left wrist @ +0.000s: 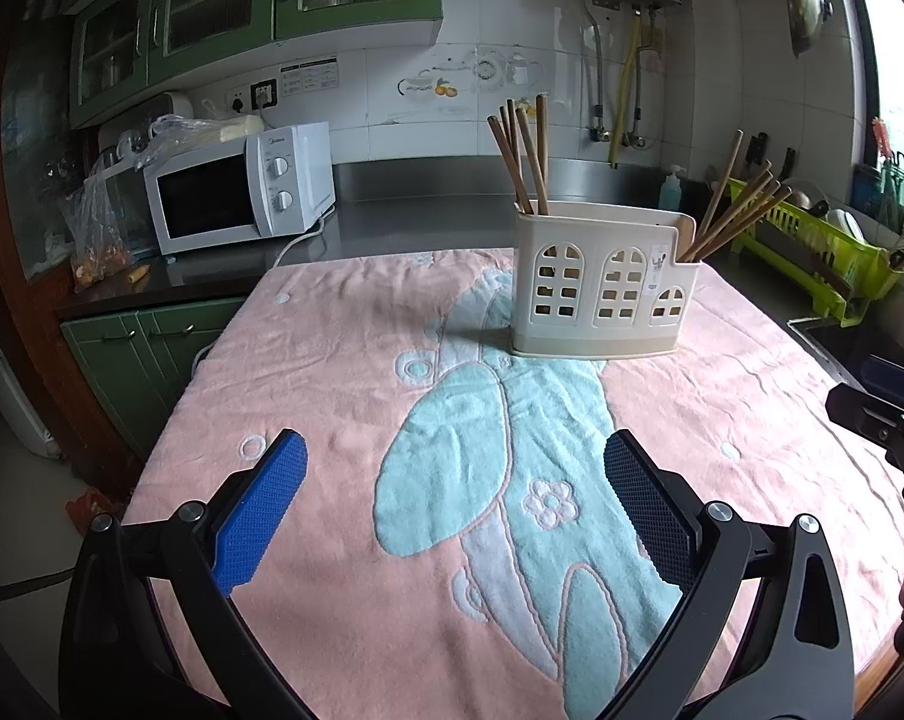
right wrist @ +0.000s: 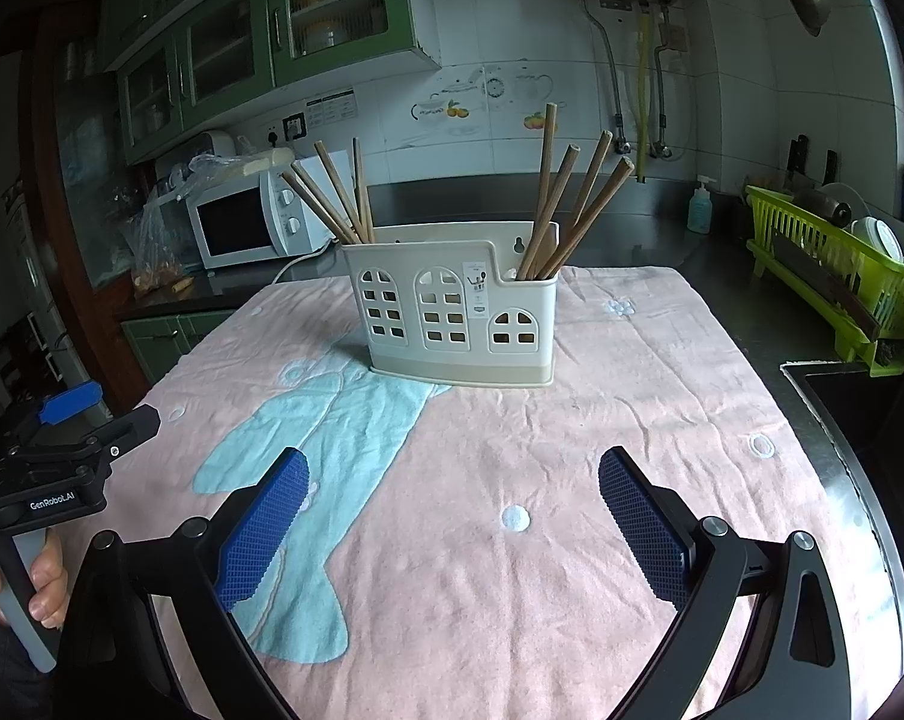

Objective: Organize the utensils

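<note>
A cream utensil holder (left wrist: 602, 294) with window cut-outs stands on a pink and teal towel (left wrist: 308, 396); it also shows in the right wrist view (right wrist: 452, 318). Several brown chopsticks (left wrist: 527, 150) stand in its left compartment and several more chopsticks (left wrist: 737, 210) lean out of its right one. In the right wrist view both bundles show, the left chopsticks (right wrist: 338, 195) and the right chopsticks (right wrist: 572, 204). My left gripper (left wrist: 455, 468) is open and empty, low over the towel, well short of the holder. My right gripper (right wrist: 452, 483) is open and empty, likewise short of the holder.
A white microwave (left wrist: 242, 189) sits on the dark counter at the back left. A green dish rack (right wrist: 842, 276) stands at the right by a sink edge (right wrist: 836, 420). A soap bottle (right wrist: 700, 205) is at the back. The towel's left edge drops off to green cabinets (left wrist: 134, 354).
</note>
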The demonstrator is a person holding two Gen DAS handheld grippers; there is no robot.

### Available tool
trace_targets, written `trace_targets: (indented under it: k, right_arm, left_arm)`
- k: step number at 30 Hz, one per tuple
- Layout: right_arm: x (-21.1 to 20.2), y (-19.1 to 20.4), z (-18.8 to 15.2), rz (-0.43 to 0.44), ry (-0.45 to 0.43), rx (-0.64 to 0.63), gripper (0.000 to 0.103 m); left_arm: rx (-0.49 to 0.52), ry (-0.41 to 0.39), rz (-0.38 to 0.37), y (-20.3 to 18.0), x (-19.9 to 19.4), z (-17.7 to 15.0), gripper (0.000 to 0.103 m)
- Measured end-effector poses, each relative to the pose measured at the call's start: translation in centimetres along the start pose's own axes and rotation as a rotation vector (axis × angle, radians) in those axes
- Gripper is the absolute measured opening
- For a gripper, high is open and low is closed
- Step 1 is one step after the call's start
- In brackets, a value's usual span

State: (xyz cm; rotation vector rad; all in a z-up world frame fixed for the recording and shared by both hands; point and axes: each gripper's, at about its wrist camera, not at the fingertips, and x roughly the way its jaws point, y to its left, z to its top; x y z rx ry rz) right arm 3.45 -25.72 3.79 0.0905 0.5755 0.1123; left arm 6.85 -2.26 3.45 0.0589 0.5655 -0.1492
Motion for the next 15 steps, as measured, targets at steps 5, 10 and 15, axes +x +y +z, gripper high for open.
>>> trace_targets:
  k: [5,10,15]
  right_arm:
    - [0.02,0.01,-0.01,0.0,0.001,0.0,0.094]
    - [0.04,-0.01,0.02,0.002,0.003,0.0,0.094]
    - [-0.02,-0.01,-0.11,0.001,0.001,0.0,0.094]
  left_arm:
    - [-0.001,0.0,-0.001,0.06,0.09,-0.06,0.098]
    - [0.005,0.007,-0.003,-0.14,0.16,-0.15,0.098]
    - [0.002,0.007,-0.003,-0.15,0.14,-0.18,0.098]
